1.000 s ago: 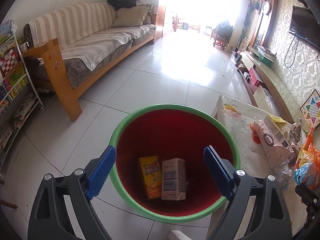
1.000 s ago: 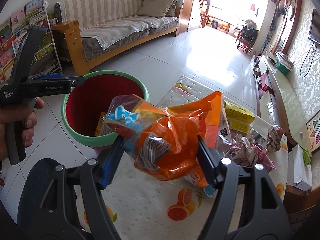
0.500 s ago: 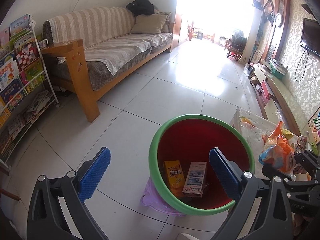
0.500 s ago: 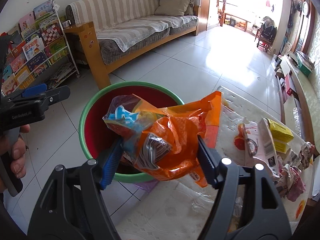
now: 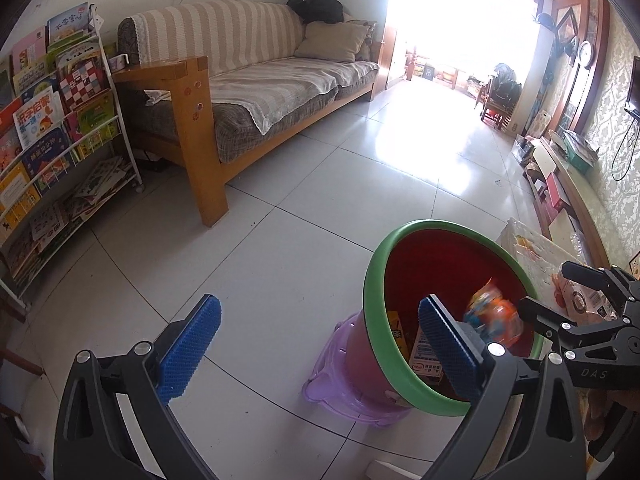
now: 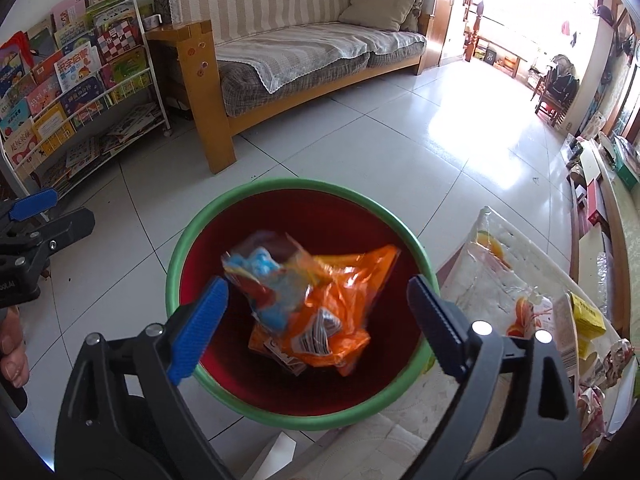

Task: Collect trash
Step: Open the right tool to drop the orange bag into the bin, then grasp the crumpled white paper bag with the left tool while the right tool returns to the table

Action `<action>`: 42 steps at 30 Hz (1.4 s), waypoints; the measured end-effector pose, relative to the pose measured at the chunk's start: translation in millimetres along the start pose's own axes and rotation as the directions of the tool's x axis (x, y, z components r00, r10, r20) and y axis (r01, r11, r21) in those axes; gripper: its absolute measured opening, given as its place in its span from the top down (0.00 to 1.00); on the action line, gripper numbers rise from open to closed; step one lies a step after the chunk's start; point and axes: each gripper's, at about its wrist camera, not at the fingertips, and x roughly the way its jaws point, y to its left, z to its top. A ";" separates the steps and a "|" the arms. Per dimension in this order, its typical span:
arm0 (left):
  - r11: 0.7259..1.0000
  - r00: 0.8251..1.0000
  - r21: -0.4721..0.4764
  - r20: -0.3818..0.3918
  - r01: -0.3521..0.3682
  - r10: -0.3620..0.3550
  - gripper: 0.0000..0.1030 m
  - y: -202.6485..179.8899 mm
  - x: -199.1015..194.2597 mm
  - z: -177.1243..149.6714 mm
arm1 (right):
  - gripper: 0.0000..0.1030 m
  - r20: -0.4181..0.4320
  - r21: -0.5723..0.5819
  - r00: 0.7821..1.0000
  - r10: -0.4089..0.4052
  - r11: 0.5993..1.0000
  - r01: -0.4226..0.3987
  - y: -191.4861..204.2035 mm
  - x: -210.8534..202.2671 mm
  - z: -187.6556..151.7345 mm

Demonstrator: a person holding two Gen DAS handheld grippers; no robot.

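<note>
Red-walled bin (image 6: 304,216) with a green rim, standing on the tiled floor (image 5: 320,184) just beside the near-left corner of the table (image 6: 496,276), which carries a fruit-print cover. Orange and blue snack bag (image 6: 316,308) is inside the bin mouth, blurred, apparently loose in the air between the pads but touching neither. Right gripper (image 6: 316,320) is poised over the bin with its jaws opening, pads well clear of the bag on both sides. From the left wrist view the same bag (image 5: 494,314) shows as a blur below the rim of the bin (image 5: 370,280), and the right gripper (image 5: 556,296) reaches in from the table side. Bin contents visible there: a yellow carton (image 5: 396,330) and a white carton (image 5: 426,356), both against the inner wall, partly hidden by the left gripper's pad. Left gripper (image 5: 320,344) has its jaws spread wide with nothing between them; it sits at the bin's floor side, one pad over the rim, the other over bare tile. Bin base rests on a translucent purple stool (image 5: 340,364). More trash lies along the table's right edge: a yellow box (image 6: 586,312) and crumpled wrappers (image 6: 616,360)
</note>
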 end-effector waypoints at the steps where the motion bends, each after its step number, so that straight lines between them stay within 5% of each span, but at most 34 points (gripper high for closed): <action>1: 1.000 1.000 -0.001 -0.002 0.001 -0.001 0.08 -1.1 0.2 -1.2 | 0.05 -0.001 0.002 1.000 0.000 1.000 0.000 -0.9 -0.7 -0.2; 13: 0.998 1.000 0.052 0.000 0.031 -0.031 0.08 -35.2 -8.9 0.2 | 0.05 0.008 0.037 0.999 -0.051 0.998 0.050 -30.4 -30.5 -17.1; 22: 0.984 0.996 0.152 -0.011 0.093 -0.092 0.08 -103.0 -22.3 -8.5 | 0.05 0.033 0.111 0.996 -0.078 0.991 0.074 -73.0 -73.3 -54.5; 33: 0.946 0.981 0.259 -0.065 0.196 -0.185 0.08 -195.7 -40.9 -37.0 | 0.05 0.064 0.221 0.983 -0.170 0.963 0.152 -143.5 -138.6 -122.6; 42: 0.884 0.952 0.355 -0.152 0.304 -0.266 0.08 -285.5 -43.3 -81.8 | 0.05 0.008 0.342 0.965 -0.264 0.907 0.245 -208.3 -175.1 -201.4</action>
